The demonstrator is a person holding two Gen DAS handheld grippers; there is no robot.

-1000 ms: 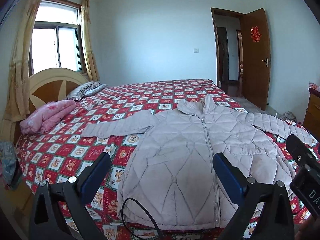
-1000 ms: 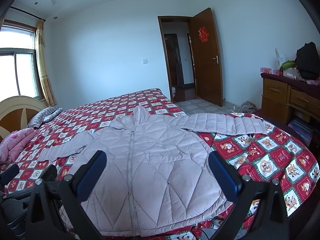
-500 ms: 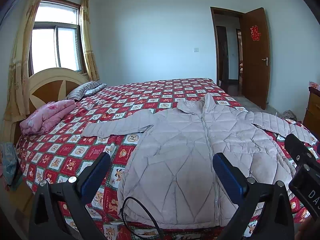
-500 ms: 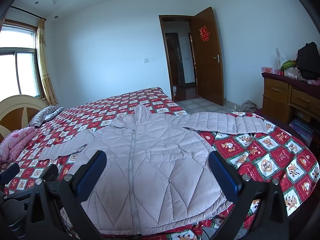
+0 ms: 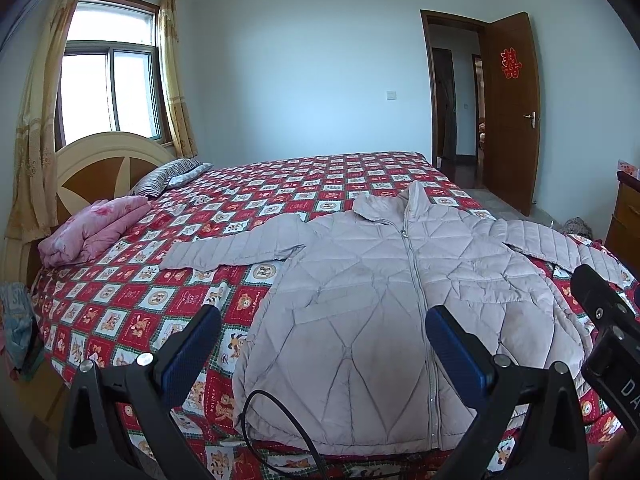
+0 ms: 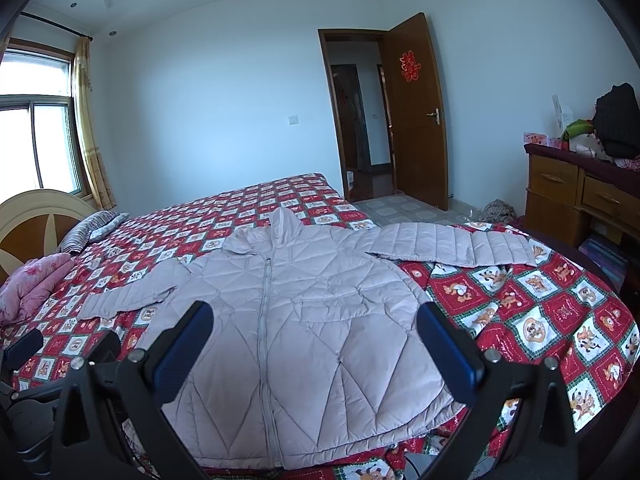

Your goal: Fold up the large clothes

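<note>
Folding has not begun, as far as these views show: your jacket (image 5: 372, 300) lies spread flat, front up and zipped, on the bed (image 5: 132, 304), with no crease or turned-over panel anywhere on it. Every fold is left to make, and I judge the sleeves come first, then the body.

Take the jacket's zip (image 6: 266, 332) as your landmark. It runs from the hem at the near bed edge up to the collar (image 5: 400, 204), which points toward the far side of the bed. One sleeve (image 5: 236, 246) stretches out straight to the left of the zip, toward the pink bundle (image 5: 92, 228) near the headboard. The other sleeve (image 6: 452, 246) stretches out to the right of the zip, toward the wooden dresser (image 6: 560, 196), its cuff near the bed's edge.

The jacket is a pale pinkish-grey quilted puffer, padded and stitched in diamond panels, so I expect it to spring back when folded and need pressing down. The hem bulges slightly to the right of the zip.

Your left gripper (image 5: 320, 344) hovers above the hem, left of the zip, fingers spread wide and holding nothing. Your right gripper (image 6: 314, 344) hovers above the hem too, just right of the zip, fingers likewise spread wide and empty. Neither touches the fabric. A black cable (image 5: 276, 420) loops over the hem under your left gripper.
</note>
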